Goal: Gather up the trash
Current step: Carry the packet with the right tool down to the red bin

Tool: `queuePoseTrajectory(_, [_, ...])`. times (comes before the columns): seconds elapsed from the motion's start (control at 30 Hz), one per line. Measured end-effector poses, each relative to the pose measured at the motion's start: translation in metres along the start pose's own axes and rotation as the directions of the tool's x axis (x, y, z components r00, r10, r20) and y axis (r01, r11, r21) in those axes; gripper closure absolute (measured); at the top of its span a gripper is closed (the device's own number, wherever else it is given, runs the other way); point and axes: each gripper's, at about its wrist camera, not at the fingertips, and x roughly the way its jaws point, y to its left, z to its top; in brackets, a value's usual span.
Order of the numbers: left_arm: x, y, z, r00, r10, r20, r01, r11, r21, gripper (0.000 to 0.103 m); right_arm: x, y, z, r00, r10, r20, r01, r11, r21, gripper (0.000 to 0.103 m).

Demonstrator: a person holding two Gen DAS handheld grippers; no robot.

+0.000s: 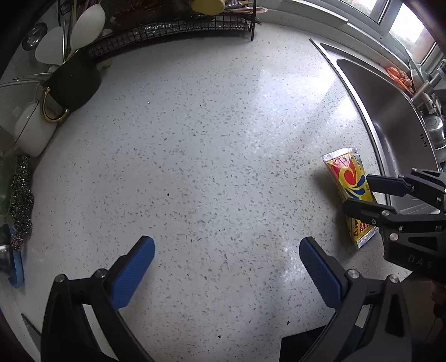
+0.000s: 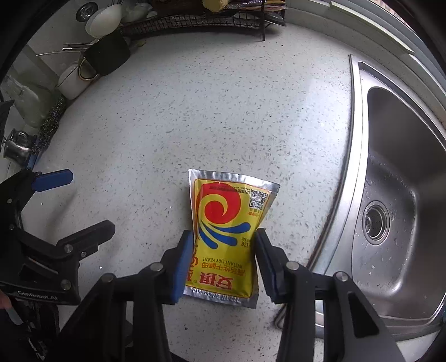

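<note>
A yellow and red instant dry yeast packet [image 2: 225, 234] with silver edges is on the speckled countertop [image 2: 195, 117], beside the sink. My right gripper [image 2: 224, 239] is shut on the packet, its blue pads pressing both long sides so the foil buckles inward. In the left wrist view the same packet [image 1: 348, 189] shows at the right, pinched by the right gripper [image 1: 356, 195]. My left gripper [image 1: 227, 250] is open and empty above bare countertop [image 1: 209, 139], to the left of the packet; it also shows in the right wrist view [image 2: 86, 200].
A steel sink [image 2: 395, 195] lies to the right of the packet. A black wire dish rack [image 2: 200, 19] stands at the back. A black utensil holder [image 1: 74, 83], white jug [image 1: 33, 128] and scouring pad [image 1: 21, 200] line the left edge.
</note>
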Motion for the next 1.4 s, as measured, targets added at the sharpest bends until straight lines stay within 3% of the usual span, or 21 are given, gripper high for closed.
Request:
queuePoseTrajectory(0.27, [-0.029, -0.012, -0.024, 0.999, 0.012, 0.032, -0.012, 1.0, -0.01, 0.0, -0.028, 0.004, -0.025, 0.999, 0.013, 0.045, -0.012, 0.999, -0.032, 0.061])
queuePoseTrajectory(0.5, [-0.056, -0.044, -0.045, 0.998, 0.018, 0.067, -0.017, 1.0, -0.008, 0.0, -0.059, -0.003, -0.057, 0.995, 0.029, 0.094, -0.024, 0.999, -0.045, 0.061])
queuePoseTrajectory(1.1, [-0.115, -0.171, -0.163, 0.988, 0.064, 0.143, -0.057, 0.997, -0.054, 0.0, -0.126, -0.041, -0.193, 0.979, 0.092, 0.181, -0.072, 0.991, -0.115, 0.061])
queuePoseTrajectory(1.4, [-0.109, -0.21, -0.2, 0.992, 0.049, 0.112, -0.045, 0.998, -0.045, 0.0, -0.128, -0.053, -0.241, 0.981, 0.095, 0.167, -0.077, 0.991, -0.112, 0.061])
